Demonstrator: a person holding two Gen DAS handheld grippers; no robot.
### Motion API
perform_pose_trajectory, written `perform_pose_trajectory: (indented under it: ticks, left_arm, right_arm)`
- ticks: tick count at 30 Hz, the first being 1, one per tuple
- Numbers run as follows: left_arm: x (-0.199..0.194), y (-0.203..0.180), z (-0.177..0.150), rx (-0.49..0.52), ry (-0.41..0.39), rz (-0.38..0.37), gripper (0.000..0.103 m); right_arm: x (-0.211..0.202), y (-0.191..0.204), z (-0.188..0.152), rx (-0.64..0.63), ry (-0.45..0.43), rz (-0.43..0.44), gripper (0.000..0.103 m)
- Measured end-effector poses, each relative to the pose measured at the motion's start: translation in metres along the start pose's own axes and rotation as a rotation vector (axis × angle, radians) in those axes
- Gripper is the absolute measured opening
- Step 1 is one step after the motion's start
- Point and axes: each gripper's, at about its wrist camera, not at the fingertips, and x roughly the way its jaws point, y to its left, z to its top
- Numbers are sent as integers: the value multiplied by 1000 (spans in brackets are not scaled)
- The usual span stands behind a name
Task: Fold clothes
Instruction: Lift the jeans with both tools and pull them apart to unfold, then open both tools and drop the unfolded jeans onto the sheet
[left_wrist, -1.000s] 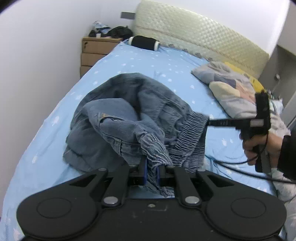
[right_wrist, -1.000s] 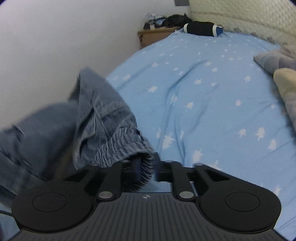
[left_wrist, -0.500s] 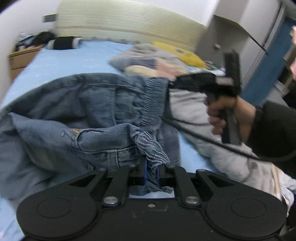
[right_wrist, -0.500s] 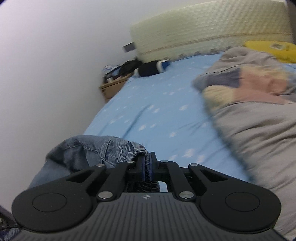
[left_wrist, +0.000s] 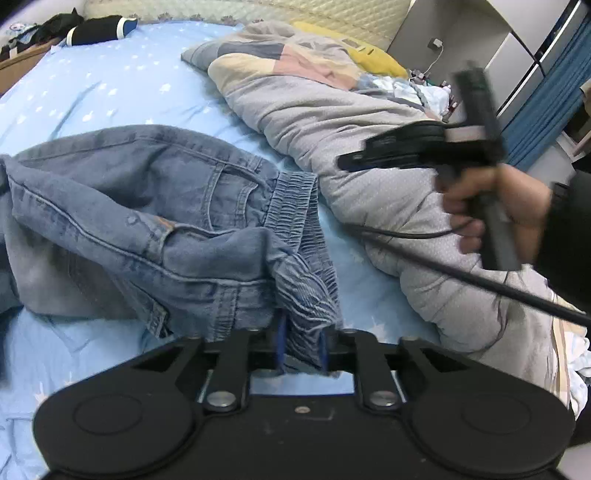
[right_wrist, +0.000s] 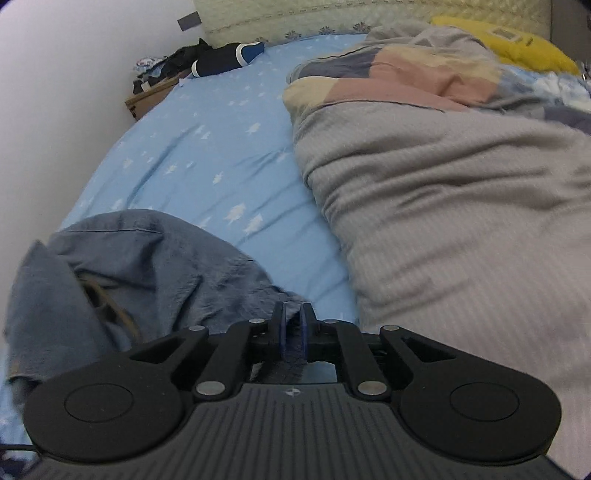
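Observation:
A pair of blue denim jeans (left_wrist: 147, 221) with an elastic waistband lies crumpled on the light blue bed sheet (left_wrist: 92, 92). My left gripper (left_wrist: 301, 343) has waistband fabric between its slightly parted fingers. In the left wrist view my right gripper (left_wrist: 347, 162) is held in a hand above the grey quilt, away from the jeans, and looks empty. In the right wrist view my right gripper (right_wrist: 293, 332) has narrow-set fingers with dark cloth just behind them; the jeans (right_wrist: 129, 266) lie to its left.
A grey patchwork quilt (left_wrist: 369, 166) covers the right side of the bed, with a yellow pillow (right_wrist: 517, 44) behind. A black roll (left_wrist: 99, 29) lies by the headboard. A wooden nightstand (right_wrist: 147, 99) with clutter stands at the far left. A black cable (left_wrist: 480, 277) trails from the right gripper.
The jeans have been laid down and spread on the bed. My right gripper has let go of the waistband and moved right over the quilt. My left gripper's fingers have parted slightly.

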Motion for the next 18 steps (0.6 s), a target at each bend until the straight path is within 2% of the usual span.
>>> perform_pose_trajectory:
  ticks: [3, 9, 13, 18]
  left_arm:
    - [-6, 8, -2, -40, 10, -50, 30]
    - [-34, 20, -22, -97, 26, -36, 39]
    - [-62, 35, -35, -131, 20, -14, 43]
    - [-96, 78, -41, -221, -13, 32, 49]
  right_arm:
    - [-37, -2, -11, 3, -41, 3, 8]
    - [-87, 5, -33, 50, -106, 11, 9]
    - [-110, 30, -54, 99, -129, 10, 10]
    - [-124, 75, -79, 103, -118, -10, 11]
